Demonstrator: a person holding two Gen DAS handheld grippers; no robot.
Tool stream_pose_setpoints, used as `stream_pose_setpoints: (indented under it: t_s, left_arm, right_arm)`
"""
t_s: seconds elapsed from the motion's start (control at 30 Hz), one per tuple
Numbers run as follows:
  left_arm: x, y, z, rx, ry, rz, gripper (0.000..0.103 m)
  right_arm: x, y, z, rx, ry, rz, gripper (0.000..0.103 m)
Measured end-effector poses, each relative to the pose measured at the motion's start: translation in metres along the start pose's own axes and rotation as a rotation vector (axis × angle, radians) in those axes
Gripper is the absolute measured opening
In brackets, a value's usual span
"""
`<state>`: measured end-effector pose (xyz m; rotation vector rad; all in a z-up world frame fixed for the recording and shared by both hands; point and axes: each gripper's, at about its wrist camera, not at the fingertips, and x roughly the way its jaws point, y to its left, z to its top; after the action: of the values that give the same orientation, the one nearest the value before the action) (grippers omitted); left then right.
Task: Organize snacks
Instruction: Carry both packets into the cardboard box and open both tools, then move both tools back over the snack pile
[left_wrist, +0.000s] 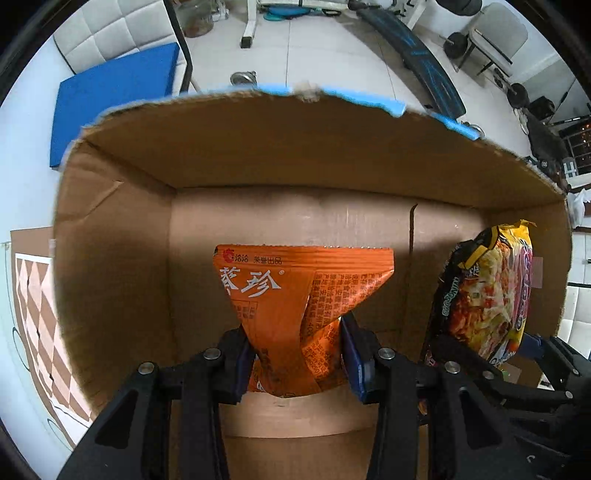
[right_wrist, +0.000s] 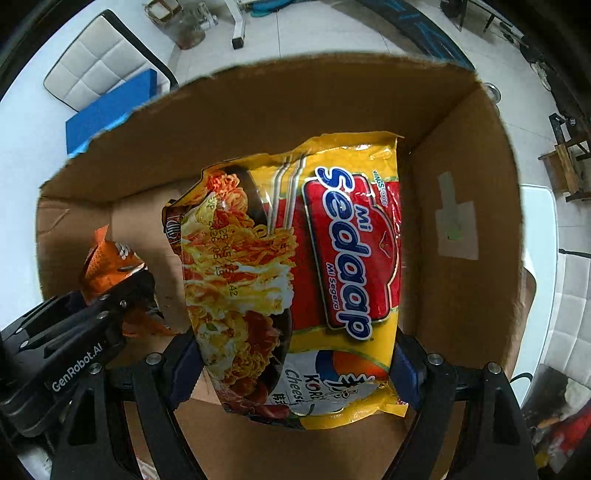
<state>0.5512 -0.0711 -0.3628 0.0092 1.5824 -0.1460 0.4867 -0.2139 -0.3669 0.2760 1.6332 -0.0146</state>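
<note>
My left gripper (left_wrist: 297, 354) is shut on an orange snack bag (left_wrist: 291, 295) with white Chinese lettering and holds it inside an open cardboard box (left_wrist: 295, 155). My right gripper (right_wrist: 295, 365) is shut on a yellow and red Mi Sedaap noodle packet (right_wrist: 295, 258) and holds it inside the same box (right_wrist: 461, 184), near its right wall. The noodle packet (left_wrist: 487, 291) shows at the right of the left wrist view, with the right gripper (left_wrist: 524, 354) below it. The orange bag (right_wrist: 107, 262) and the left gripper (right_wrist: 122, 295) show at the left of the right wrist view.
The box floor (left_wrist: 295, 229) lies below both packets. A blue pad (left_wrist: 110, 96) lies on a white cushioned seat (left_wrist: 122, 29) beyond the box. A checkered mat (left_wrist: 40, 314) lies left of the box. Exercise gear (left_wrist: 424, 55) stands on the tiled floor behind.
</note>
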Motion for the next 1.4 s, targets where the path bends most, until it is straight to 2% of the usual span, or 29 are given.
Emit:
stream_pose_setpoints:
  t_s: [0.2,0.33,0.43,0.5,0.57,0.83,0.97,1.17,1.33,1.4]
  left_arm:
    - [0.011,-0.003,-0.002,0.007,0.034,0.011,0.040]
    - [0.019,0.001,-0.002,-0.022,0.073,-0.011,0.041]
    - [0.019,0.007,-0.003,-0.052,0.083,-0.036,0.050]
    - [0.016,0.010,-0.003,-0.054,0.070,-0.028,0.061]
    - [0.010,0.013,-0.006,-0.055,0.051,-0.023,0.067]
    - [-0.020,0.018,-0.028,-0.058,-0.013,-0.051,0.074]
    - [-0.045,0.020,-0.048,-0.031,-0.077,-0.060,0.076]
    - [-0.087,0.024,-0.095,-0.023,-0.223,0.016,0.076]
    - [-0.106,0.019,-0.111,-0.027,-0.297,0.028,0.076]
    - [-0.115,0.012,-0.118,-0.022,-0.329,0.040,0.076]
  right_arm:
    - [0.011,0.005,0.012,-0.008,0.035,-0.018,0.087]
    - [0.018,0.009,0.028,-0.003,0.071,-0.010,0.087]
    - [0.021,0.007,0.031,0.009,0.114,0.004,0.087]
    - [0.023,0.003,0.040,0.012,0.118,-0.004,0.088]
    - [0.020,0.001,0.046,0.009,0.106,-0.008,0.088]
    - [-0.018,0.014,0.050,-0.026,0.037,-0.045,0.097]
    - [-0.037,0.015,0.038,-0.046,-0.008,-0.068,0.098]
    - [-0.077,0.012,0.005,-0.046,-0.108,-0.057,0.098]
    - [-0.111,0.018,-0.030,-0.071,-0.206,-0.063,0.098]
    - [-0.108,0.019,-0.056,-0.081,-0.243,-0.068,0.098]
